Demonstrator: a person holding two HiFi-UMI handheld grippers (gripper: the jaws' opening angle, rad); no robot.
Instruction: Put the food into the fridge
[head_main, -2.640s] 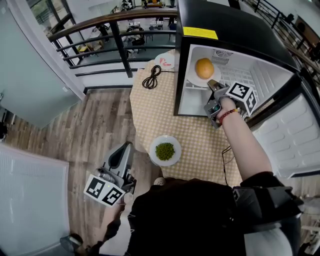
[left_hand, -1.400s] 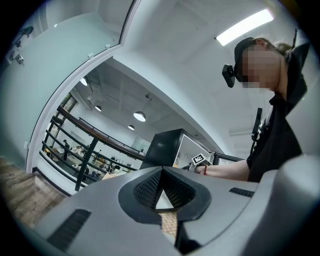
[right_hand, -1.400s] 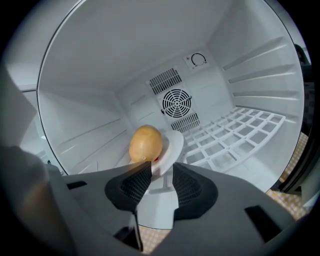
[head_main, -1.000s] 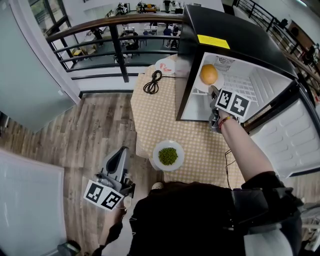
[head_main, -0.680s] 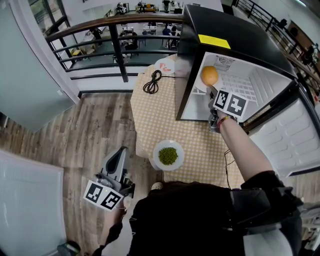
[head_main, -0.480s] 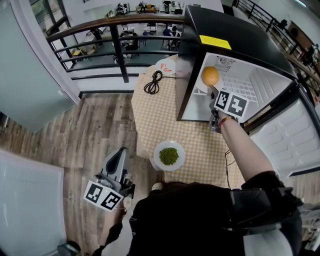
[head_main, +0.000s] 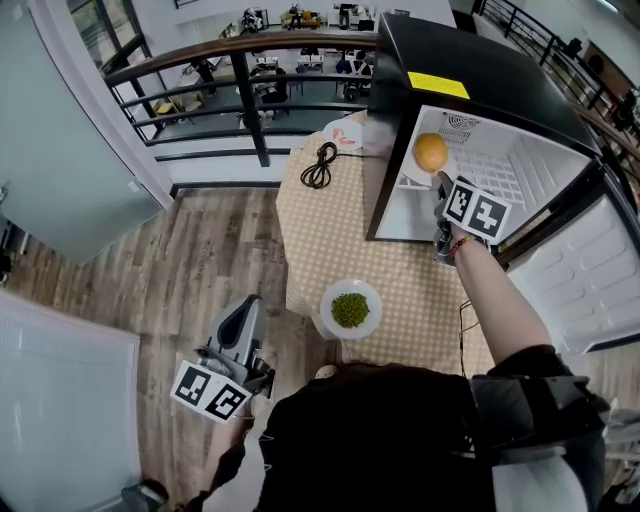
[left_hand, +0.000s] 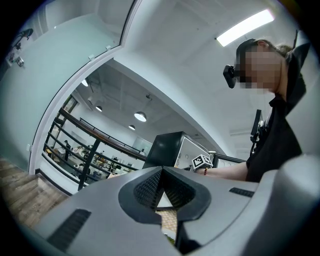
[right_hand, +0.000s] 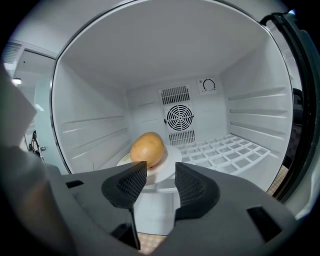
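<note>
A round yellow-orange food lies on a white plate on the wire shelf inside the open black fridge. My right gripper is at the fridge mouth, just in front of the plate's rim. It is open; its jaws have just been opening, then eased in a little, with nothing gripped between them. My left gripper hangs low at the person's left side, shut and empty. A white bowl of green peas sits on the table's near edge.
The table with the checked cloth carries a coiled black cable and a small white dish at its far end. The fridge door stands open to the right. A railing runs behind, over wooden floor.
Since the earliest frame my right gripper has risen a little at the fridge mouth, and its marker cube has turned. The left gripper has not moved.
</note>
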